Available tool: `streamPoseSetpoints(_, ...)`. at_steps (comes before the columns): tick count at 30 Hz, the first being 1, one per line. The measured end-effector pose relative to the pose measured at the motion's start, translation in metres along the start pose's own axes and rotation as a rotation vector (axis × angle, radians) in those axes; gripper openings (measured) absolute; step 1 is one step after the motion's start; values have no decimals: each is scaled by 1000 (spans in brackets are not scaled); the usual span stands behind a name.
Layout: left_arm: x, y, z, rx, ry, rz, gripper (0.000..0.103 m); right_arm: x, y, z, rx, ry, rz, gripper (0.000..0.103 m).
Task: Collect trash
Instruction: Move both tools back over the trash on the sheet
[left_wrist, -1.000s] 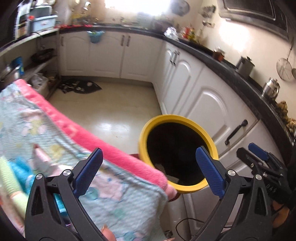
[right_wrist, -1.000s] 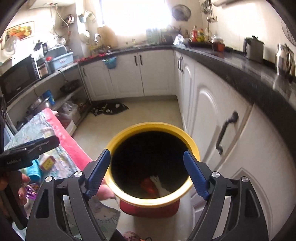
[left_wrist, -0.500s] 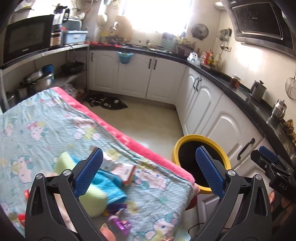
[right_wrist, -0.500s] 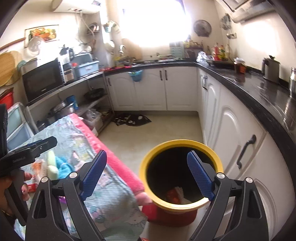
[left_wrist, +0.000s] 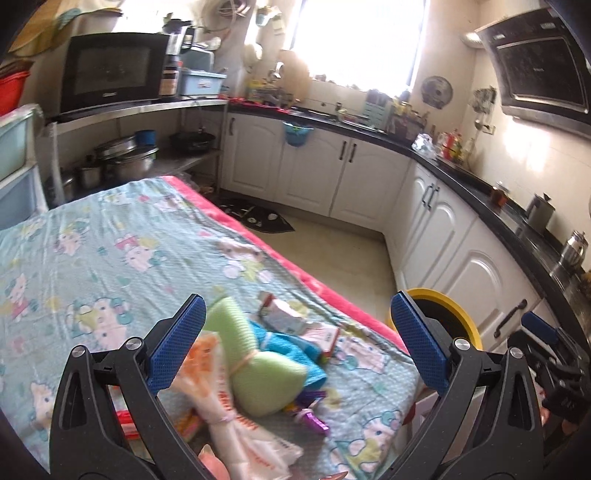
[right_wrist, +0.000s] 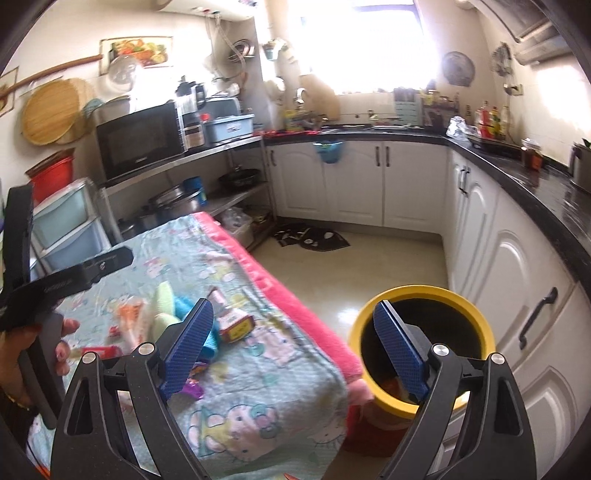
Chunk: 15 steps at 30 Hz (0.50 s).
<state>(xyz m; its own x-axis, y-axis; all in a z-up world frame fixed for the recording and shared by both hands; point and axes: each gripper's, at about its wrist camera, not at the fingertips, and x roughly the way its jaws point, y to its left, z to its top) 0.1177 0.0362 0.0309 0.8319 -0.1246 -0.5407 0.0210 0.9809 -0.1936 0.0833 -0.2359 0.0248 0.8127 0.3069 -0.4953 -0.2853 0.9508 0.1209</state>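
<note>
Both grippers empty, jaws spread wide: left gripper (left_wrist: 295, 339) over trash pile (left_wrist: 258, 365) on table (left_wrist: 110, 240) near its corner, right gripper (right_wrist: 295, 350) nearer yellow-rimmed bin (right_wrist: 421, 354) on floor beside table. Pile = green sponge-like lump (left_wrist: 255, 373), crinkly wrapper (left_wrist: 225, 406), small carton (left_wrist: 291, 317), blue cloth (left_wrist: 291, 347). Prob. all light, soft, crushable; wrapper likely slippery, so pinch at tied neck; carton across flat sides.
</note>
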Motion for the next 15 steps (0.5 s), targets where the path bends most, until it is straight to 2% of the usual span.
streamPoseSetpoints(7, -8, 27, -6, -32, -4, 48, 92, 7, 34, -6, -61, 30, 66, 86)
streamPoseSetpoints(15, -7, 51, -22, -64, 32, 88, 92, 17, 67, -19, -112, 71, 128, 86)
